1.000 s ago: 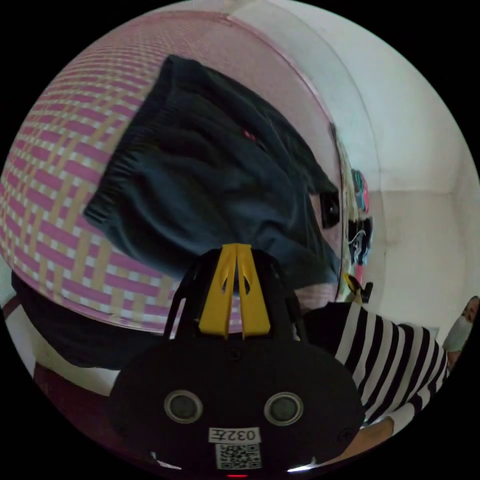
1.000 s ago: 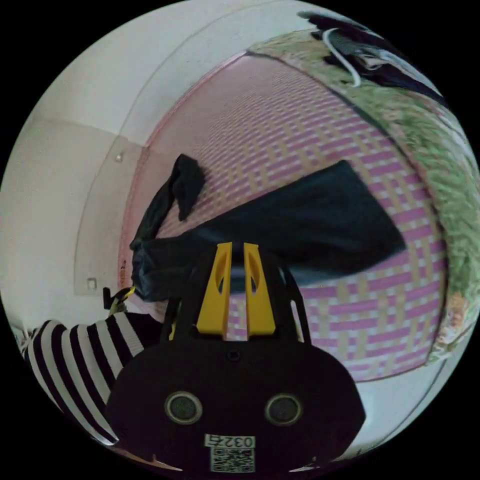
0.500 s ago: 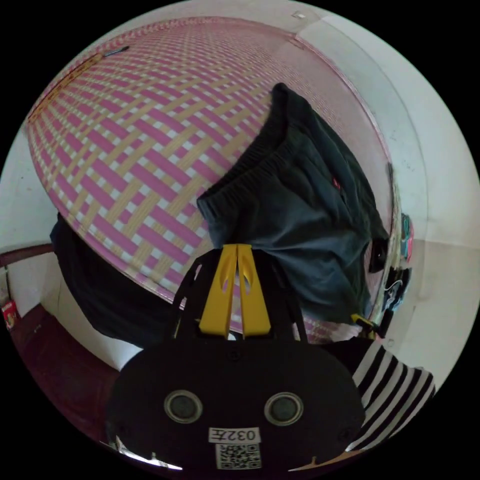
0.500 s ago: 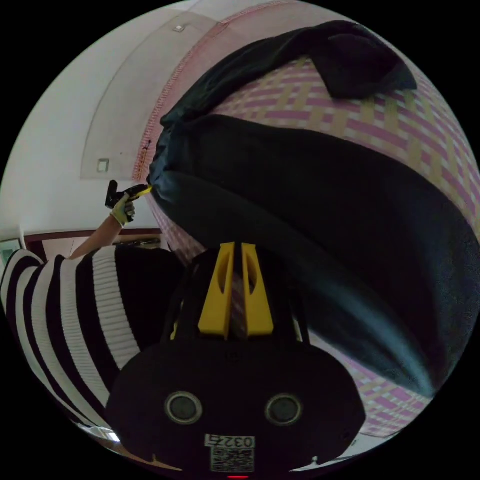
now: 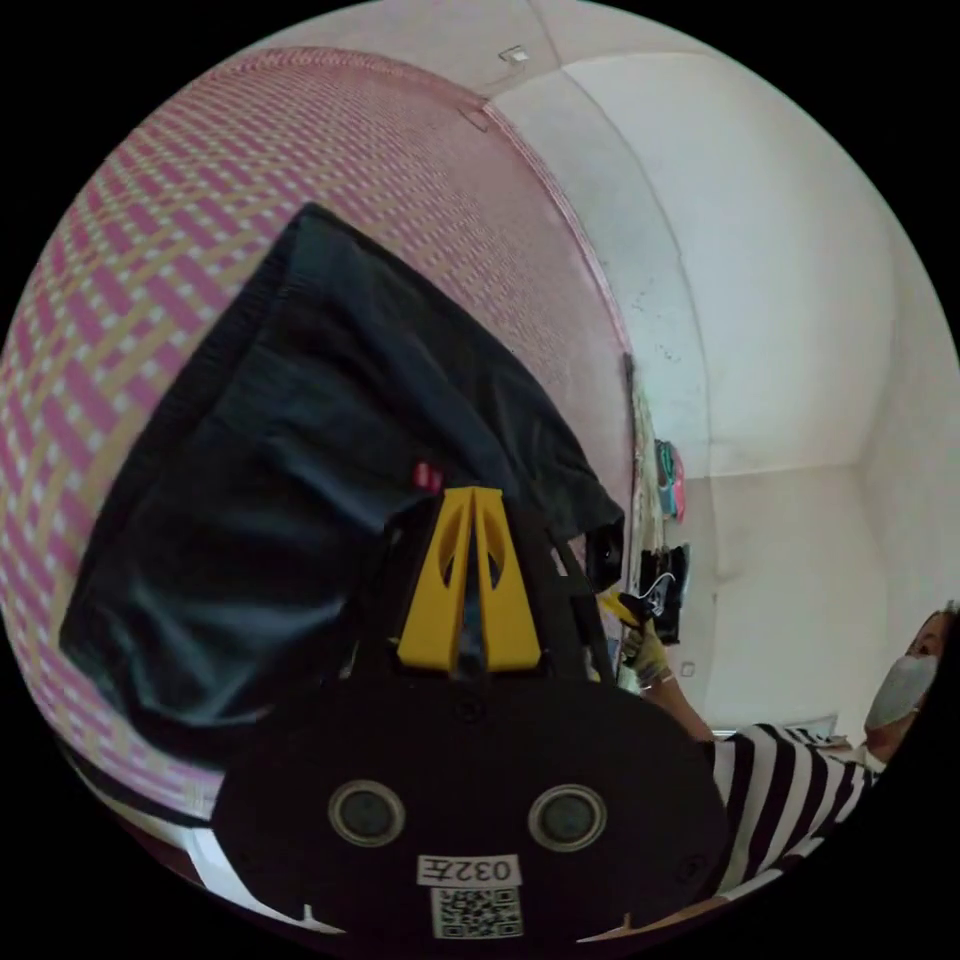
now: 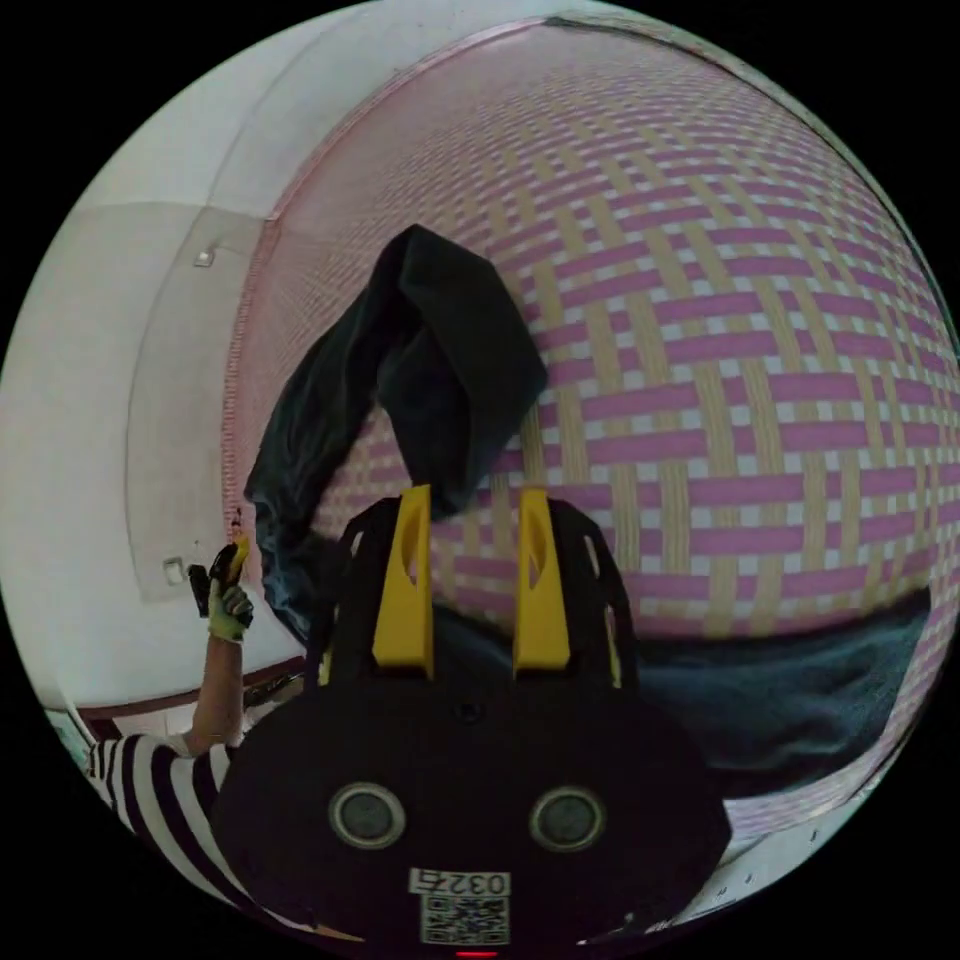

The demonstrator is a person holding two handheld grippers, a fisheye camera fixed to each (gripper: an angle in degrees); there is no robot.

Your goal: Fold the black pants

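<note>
right jaws part as black pants sprawl across woven mat

half a second on, the right gripper [image 6: 470, 500] has let its yellow jaws spread; before, they stood nearly together with dark cloth close in front of them. now they stand wide apart above the pink-and-tan woven mat [image 6: 720, 330], with nothing between them. one leg of the black pants [image 6: 440, 380] lies doubled over on the mat just beyond the jaw tips, and another stretch of the same dark cloth runs along the mat's near edge behind the gripper body.

in the left gripper view, the left gripper [image 5: 473, 500] has its jaws drawn together at the tips, right at the cloth of the pants [image 5: 300, 450] beside a small red tag [image 5: 428, 476]; whether any fabric is pinched between them cannot be told. the ribbed waistband lies toward the view's left, over the mat [image 5: 150, 230].

the other gripper appears small in each view. in the right gripper view, a gloved hand [image 6: 228, 608] holds the left gripper at the far end of the pants, near the mat's border. a striped sleeve [image 6: 150, 790] shows low in that view, and pale walls [image 5: 780, 300] stand beyond the mat.
</note>
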